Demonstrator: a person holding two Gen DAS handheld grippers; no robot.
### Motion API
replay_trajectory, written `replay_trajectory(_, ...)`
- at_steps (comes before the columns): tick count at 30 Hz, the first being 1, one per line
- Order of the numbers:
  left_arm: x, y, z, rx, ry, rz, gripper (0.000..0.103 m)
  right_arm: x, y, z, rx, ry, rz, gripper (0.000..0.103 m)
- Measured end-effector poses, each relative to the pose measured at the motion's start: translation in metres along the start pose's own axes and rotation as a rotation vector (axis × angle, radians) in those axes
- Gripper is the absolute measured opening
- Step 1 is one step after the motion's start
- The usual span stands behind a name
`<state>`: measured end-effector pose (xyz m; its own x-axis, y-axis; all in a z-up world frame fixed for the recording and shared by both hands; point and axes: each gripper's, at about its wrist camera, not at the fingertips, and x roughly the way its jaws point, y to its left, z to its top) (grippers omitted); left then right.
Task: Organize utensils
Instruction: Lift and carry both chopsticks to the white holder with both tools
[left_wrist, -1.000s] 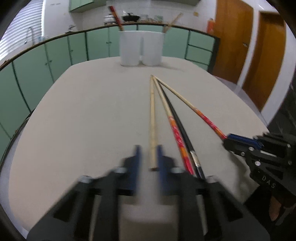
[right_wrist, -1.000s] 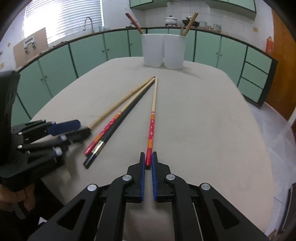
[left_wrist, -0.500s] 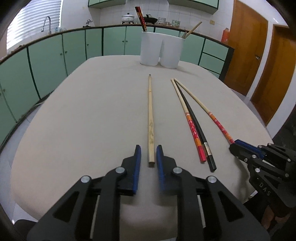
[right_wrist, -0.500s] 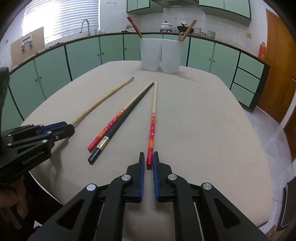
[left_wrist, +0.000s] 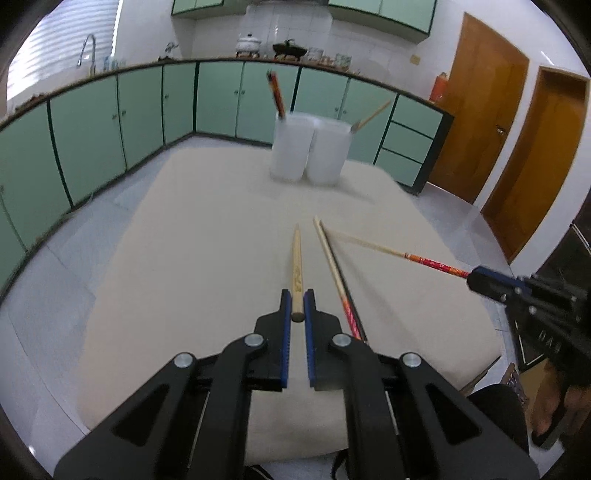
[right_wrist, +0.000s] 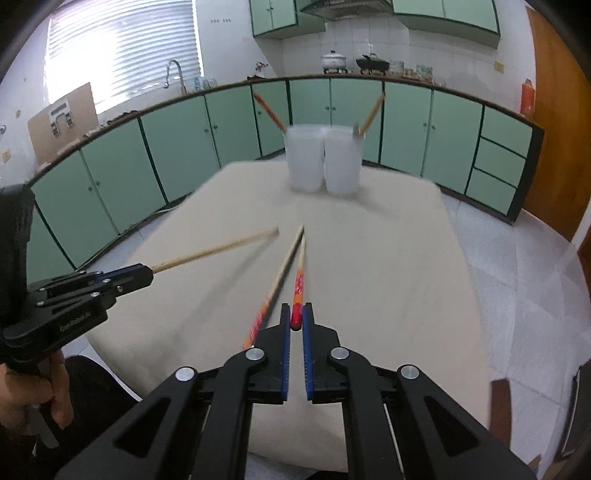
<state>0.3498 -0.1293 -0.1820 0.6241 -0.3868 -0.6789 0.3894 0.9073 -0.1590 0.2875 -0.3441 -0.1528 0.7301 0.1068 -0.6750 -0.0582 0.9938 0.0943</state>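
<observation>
My left gripper is shut on the butt of a plain wooden chopstick and holds it lifted above the beige table. My right gripper is shut on a red-patterned chopstick, also lifted. Each gripper shows in the other's view, the right one at the right, the left one at the left. A red-orange chopstick and a black chopstick still lie together on the table. Two white cups stand at the far end, each with one chopstick leaning in it.
Green cabinets run around the room behind the table. Wooden doors stand at the right. The table's near edge lies just below both grippers.
Both grippers have risen from the table, each taking its chopstick up with it. The pair of chopstick on the table stayed put.
</observation>
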Motion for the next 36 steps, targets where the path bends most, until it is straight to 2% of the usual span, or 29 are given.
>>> replay_trajectory(5, -0.025, 0.004, 0.041, 0.034, -0.038, -0.014, 0.006, -0.014, 0.006, 0.041, -0.056, -0.014, 0.006, 0.006)
replay_trajectory(9, -0.031, 0.006, 0.067, 0.051, -0.044, -0.027, 0.006, -0.015, 0.012, 0.071, -0.101, 0.007, 0.018, 0.006)
replay_trajectory(15, -0.017, 0.006, 0.103, 0.067, 0.008, -0.059, 0.006, 0.0, 0.016, 0.107, -0.137, 0.056, 0.031, 0.006)
replay_trajectory(26, -0.002, 0.0, 0.169, 0.113, 0.029, -0.091, 0.006, 0.017, 0.004, 0.178, -0.138, 0.164, 0.045, 0.006)
replay_trajectory(31, 0.001, -0.006, 0.208, 0.131, -0.003, -0.075, 0.006, 0.015, -0.005, 0.213, -0.127, 0.171, 0.025, 0.006)
replay_trajectory(36, 0.001, -0.016, 0.25, 0.145, -0.056, -0.059, 0.006, 0.004, -0.012, 0.251, -0.121, 0.142, 0.003, 0.006)
